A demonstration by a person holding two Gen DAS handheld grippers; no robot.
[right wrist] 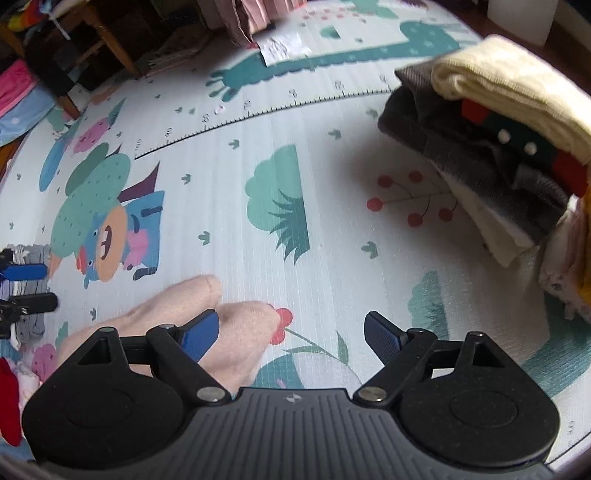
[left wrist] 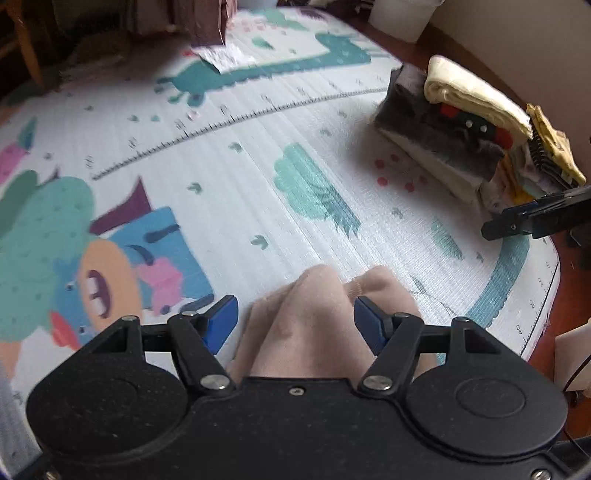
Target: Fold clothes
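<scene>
A pale pink garment (left wrist: pixel 314 325) lies bunched on the patterned play mat (left wrist: pixel 258 155). My left gripper (left wrist: pixel 295 301) hangs over it, jaws open, with the cloth rising between the blue pads; the right pad sits against the fabric and the left pad stands apart from it. In the right wrist view the same garment (right wrist: pixel 236 332) lies under the left finger of my right gripper (right wrist: pixel 292 315), which is open with only mat between its pads. My left gripper (right wrist: pixel 27 288) shows at that view's left edge. A stack of folded clothes (left wrist: pixel 454 122) (right wrist: pixel 498 122) stands at the right.
A sheet of paper (right wrist: pixel 282 46) lies at the far side of the mat (right wrist: pixel 332 229). Wooden furniture legs (right wrist: pixel 107 40) and a white bin (left wrist: pixel 402 18) stand beyond it. Loose clothes (right wrist: pixel 14 369) lie at the left. The mat's edge (left wrist: pixel 546 280) runs close on the right.
</scene>
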